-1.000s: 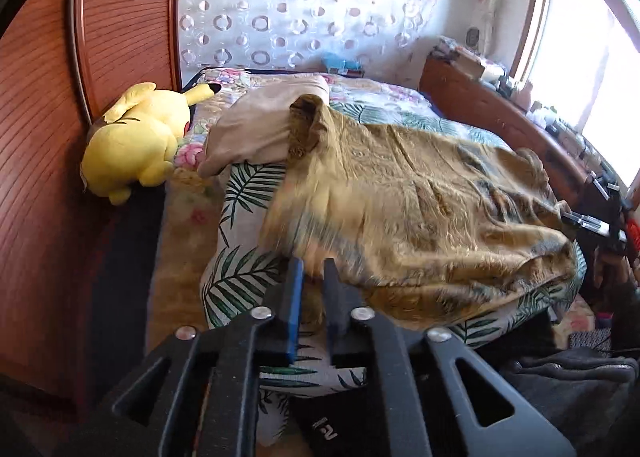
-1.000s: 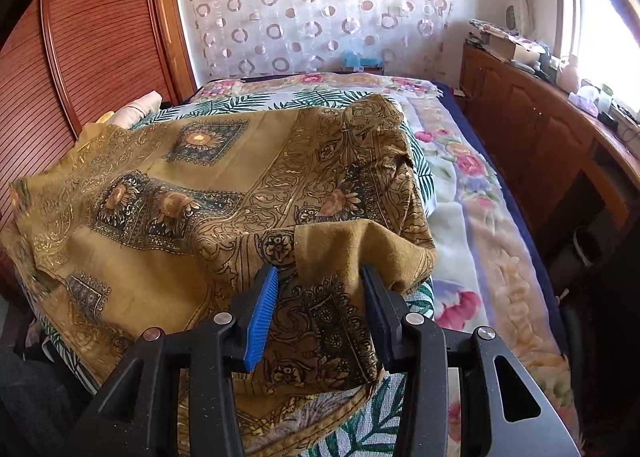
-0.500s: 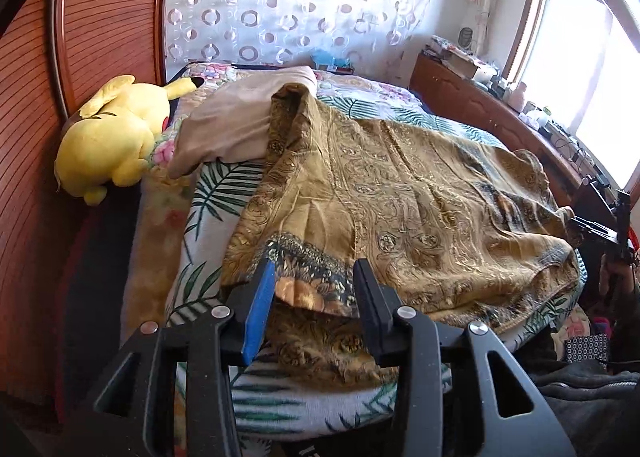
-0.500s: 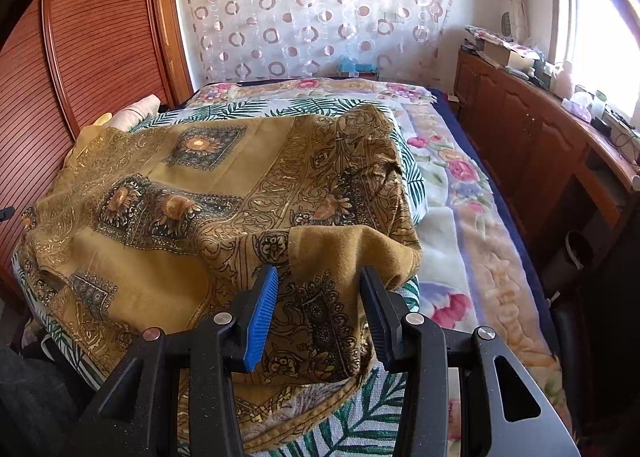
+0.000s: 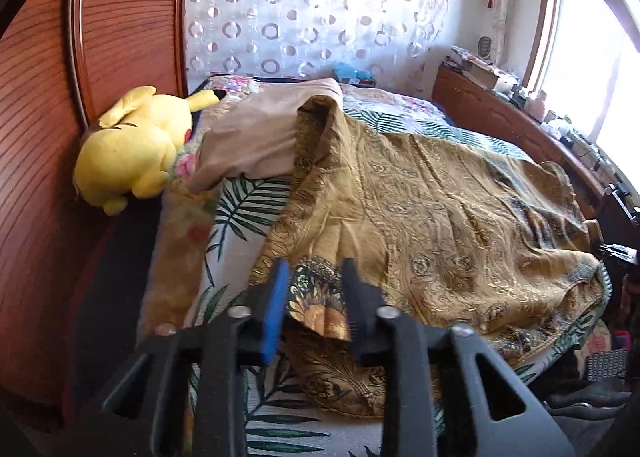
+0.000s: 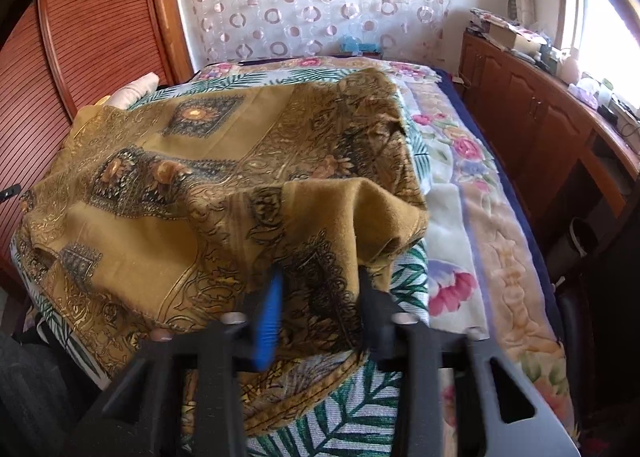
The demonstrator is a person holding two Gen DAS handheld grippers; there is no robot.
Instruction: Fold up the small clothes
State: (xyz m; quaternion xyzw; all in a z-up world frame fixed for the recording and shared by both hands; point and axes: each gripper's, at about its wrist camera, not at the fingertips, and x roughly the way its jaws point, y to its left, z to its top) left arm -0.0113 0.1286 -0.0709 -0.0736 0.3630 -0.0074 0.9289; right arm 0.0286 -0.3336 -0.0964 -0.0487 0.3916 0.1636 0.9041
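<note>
Both my left gripper [image 5: 314,303] and right gripper [image 6: 318,303] are closing on the golden garment's [image 5: 440,209] hem between their fingers; a thin bite could slip when I lift.

Mustard-gold garment [image 5: 432,217] with dark floral medallions; white sheet [image 5: 244,213] printed with green palm leaves; bright yellow plush toy [image 5: 132,149]; reddish-brown ribbed wardrobe [image 5: 44,109]; white curtain [image 6: 316,1], brownish ring print.
</note>
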